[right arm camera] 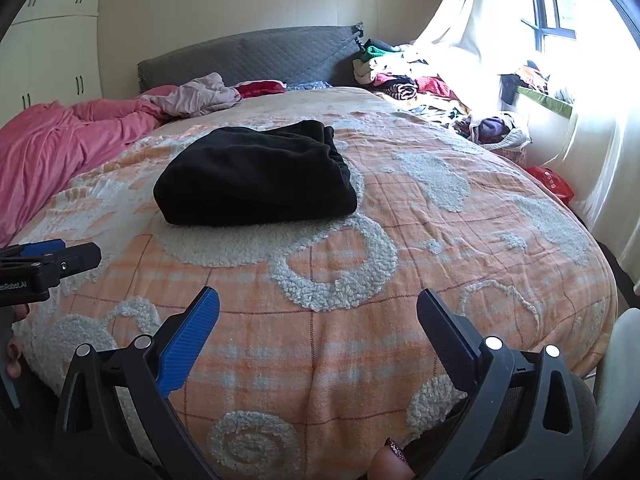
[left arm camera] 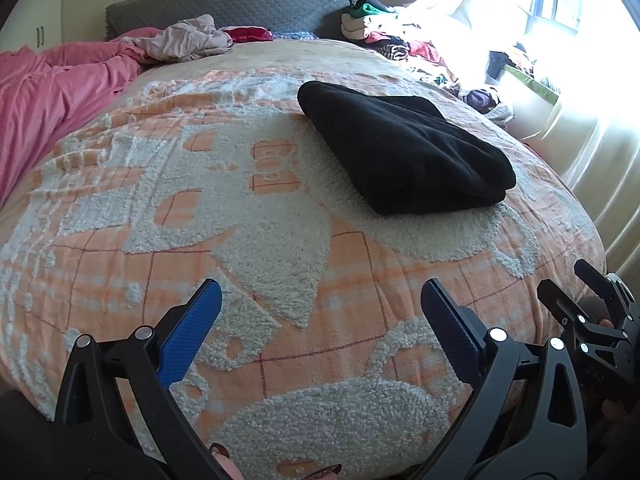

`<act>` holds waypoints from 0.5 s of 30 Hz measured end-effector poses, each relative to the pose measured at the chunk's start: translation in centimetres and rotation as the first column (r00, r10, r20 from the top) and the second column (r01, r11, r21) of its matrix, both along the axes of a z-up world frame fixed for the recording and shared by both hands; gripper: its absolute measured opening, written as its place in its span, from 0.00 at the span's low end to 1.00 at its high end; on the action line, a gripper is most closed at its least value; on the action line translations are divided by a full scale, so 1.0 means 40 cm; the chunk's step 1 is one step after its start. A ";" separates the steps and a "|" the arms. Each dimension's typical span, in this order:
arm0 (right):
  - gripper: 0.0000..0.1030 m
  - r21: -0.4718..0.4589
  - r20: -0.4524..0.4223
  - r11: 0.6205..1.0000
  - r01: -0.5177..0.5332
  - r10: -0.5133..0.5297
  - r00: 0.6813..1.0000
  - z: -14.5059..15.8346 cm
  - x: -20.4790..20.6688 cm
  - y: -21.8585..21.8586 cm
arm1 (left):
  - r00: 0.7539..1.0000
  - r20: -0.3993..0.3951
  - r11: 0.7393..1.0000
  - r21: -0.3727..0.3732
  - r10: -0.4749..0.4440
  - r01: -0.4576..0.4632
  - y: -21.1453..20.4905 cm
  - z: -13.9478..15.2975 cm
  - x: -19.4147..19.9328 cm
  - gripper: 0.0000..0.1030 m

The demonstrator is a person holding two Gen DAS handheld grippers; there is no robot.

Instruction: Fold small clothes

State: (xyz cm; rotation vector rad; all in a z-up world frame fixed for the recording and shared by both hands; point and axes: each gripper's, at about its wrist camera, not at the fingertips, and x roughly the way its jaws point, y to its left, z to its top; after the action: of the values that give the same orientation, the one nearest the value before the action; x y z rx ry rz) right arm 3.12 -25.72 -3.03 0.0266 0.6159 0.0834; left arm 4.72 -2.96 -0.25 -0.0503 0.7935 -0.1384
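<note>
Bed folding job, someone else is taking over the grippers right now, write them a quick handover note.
Left gripper: open, empty, hovering over the near end of the orange blanket.
Right gripper: open, empty, beside the left one, also above the blanket.
Black garment: lies folded in a compact bundle in the middle of the bed, touched by neither gripper.
Done: that one piece looks folded.
Left: a pile of unfolded clothes sits at the far right by the headboard; probably fetch the next small item from there. A crumpled light garment lies near the pink bedding.
</note>
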 end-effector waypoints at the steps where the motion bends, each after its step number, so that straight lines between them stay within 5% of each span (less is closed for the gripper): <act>1: 0.96 0.000 -0.003 1.000 0.002 -0.002 1.000 -0.001 0.001 -0.001 | 1.000 -0.002 1.000 0.001 0.001 -0.001 0.000 0.000 0.000 0.91; 15: 0.96 0.017 -0.003 1.000 0.016 -0.016 1.000 -0.001 0.000 -0.013 | 1.000 -0.009 1.000 0.020 0.004 -0.004 -0.006 0.002 0.000 0.91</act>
State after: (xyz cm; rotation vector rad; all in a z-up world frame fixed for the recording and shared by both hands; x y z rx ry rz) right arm 3.11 -26.24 -3.07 0.0480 0.6181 0.0729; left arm 4.72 -3.19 -0.17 -0.0335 0.8038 -0.1265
